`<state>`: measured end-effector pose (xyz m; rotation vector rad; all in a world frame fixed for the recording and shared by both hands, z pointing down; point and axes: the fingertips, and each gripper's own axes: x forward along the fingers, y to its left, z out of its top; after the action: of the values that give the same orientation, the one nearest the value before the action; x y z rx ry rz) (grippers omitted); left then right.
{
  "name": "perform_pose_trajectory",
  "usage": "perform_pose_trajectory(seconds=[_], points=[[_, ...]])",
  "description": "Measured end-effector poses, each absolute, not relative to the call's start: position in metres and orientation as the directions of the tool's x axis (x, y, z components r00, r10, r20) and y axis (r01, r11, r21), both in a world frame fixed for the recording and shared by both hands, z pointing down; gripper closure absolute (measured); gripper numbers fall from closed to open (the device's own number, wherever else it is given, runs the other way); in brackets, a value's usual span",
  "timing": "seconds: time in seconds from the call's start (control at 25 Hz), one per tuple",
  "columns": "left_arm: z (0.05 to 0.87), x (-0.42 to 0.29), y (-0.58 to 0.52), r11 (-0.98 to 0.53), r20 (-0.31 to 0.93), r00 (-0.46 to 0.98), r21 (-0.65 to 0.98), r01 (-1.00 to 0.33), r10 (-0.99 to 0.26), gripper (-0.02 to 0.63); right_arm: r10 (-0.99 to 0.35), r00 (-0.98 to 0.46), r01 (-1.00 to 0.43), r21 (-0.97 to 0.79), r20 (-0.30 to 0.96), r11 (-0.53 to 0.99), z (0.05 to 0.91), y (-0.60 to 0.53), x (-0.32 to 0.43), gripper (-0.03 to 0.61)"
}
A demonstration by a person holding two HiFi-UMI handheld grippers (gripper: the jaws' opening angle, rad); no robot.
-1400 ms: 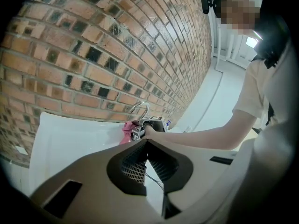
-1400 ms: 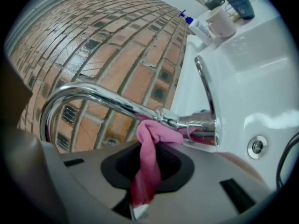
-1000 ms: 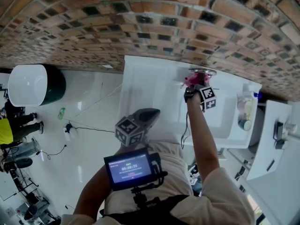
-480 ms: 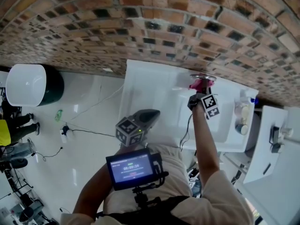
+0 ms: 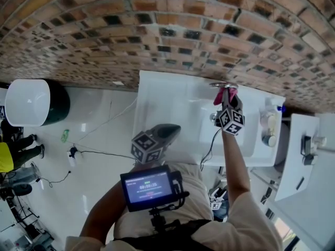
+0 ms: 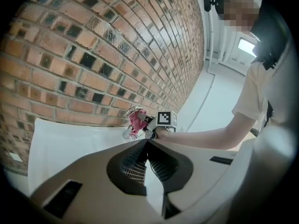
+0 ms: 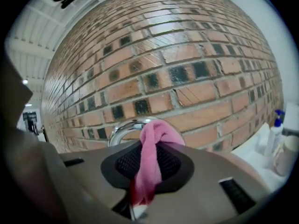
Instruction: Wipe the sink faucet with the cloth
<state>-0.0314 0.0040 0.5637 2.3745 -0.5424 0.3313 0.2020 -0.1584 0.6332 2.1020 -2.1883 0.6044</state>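
The chrome faucet (image 5: 222,84) stands at the back of the white sink (image 5: 167,101), against the brick wall. My right gripper (image 5: 225,99) is shut on the pink cloth (image 5: 225,94) and holds it against the faucet. In the right gripper view the cloth (image 7: 152,160) hangs out between the jaws of that gripper (image 7: 145,171), with the faucet's arch (image 7: 122,129) just behind it. My left gripper (image 5: 168,128) hovers by the sink's front edge, shut and holding nothing. The left gripper view shows the cloth (image 6: 137,121) on the faucet (image 6: 131,110) ahead.
A soap bottle (image 5: 271,114) and a cup (image 5: 269,138) stand on the sink's right end; both also show in the right gripper view, bottle (image 7: 275,127) and cup (image 7: 287,155). A white round bin (image 5: 31,102) sits on the floor at left. Another white fixture (image 5: 303,156) is at right.
My right gripper has carried the cloth a little rightward along the faucet and turned at the wrist. The left gripper has stayed by the sink's front edge.
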Motion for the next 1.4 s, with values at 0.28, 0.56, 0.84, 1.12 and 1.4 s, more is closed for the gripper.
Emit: perform_pose_trajectory(seconds=[0.28, 0.56, 0.84, 1.12, 1.4], points=[[0.567, -0.033, 0.008, -0.689, 0.383, 0.879, 0.557, -0.464, -0.283, 0.614, -0.943, -0.157, -0.987, -0.078, 0.294, 0.140, 0.628, -0.162, 0.165, 0.505], [0.578, -0.027, 0.015, -0.672, 0.422, 0.864, 0.558, -0.487, -0.275, 0.614, -0.924, -0.252, -0.963, 0.021, 0.289, 0.269, 0.644, -0.164, 0.136, 0.506], [0.593, -0.018, 0.022, -0.656, 0.467, 0.847, 0.559, -0.507, -0.256, 0.614, -0.925, -0.229, -0.913, 0.262, 0.305, 0.312, 0.651, -0.162, 0.127, 0.506], [0.589, -0.001, 0.021, -0.671, 0.468, 0.851, 0.554, -0.493, -0.238, 0.614, -0.811, -0.449, -0.770, 0.298, 0.376, 0.565, 0.669, -0.123, 0.064, 0.505], [0.588, -0.027, 0.019, -0.659, 0.449, 0.847, 0.551, -0.513, -0.284, 0.614, -0.833, -0.404, -0.882, 0.079, 0.378, 0.464, 0.663, -0.098, 0.061, 0.505]])
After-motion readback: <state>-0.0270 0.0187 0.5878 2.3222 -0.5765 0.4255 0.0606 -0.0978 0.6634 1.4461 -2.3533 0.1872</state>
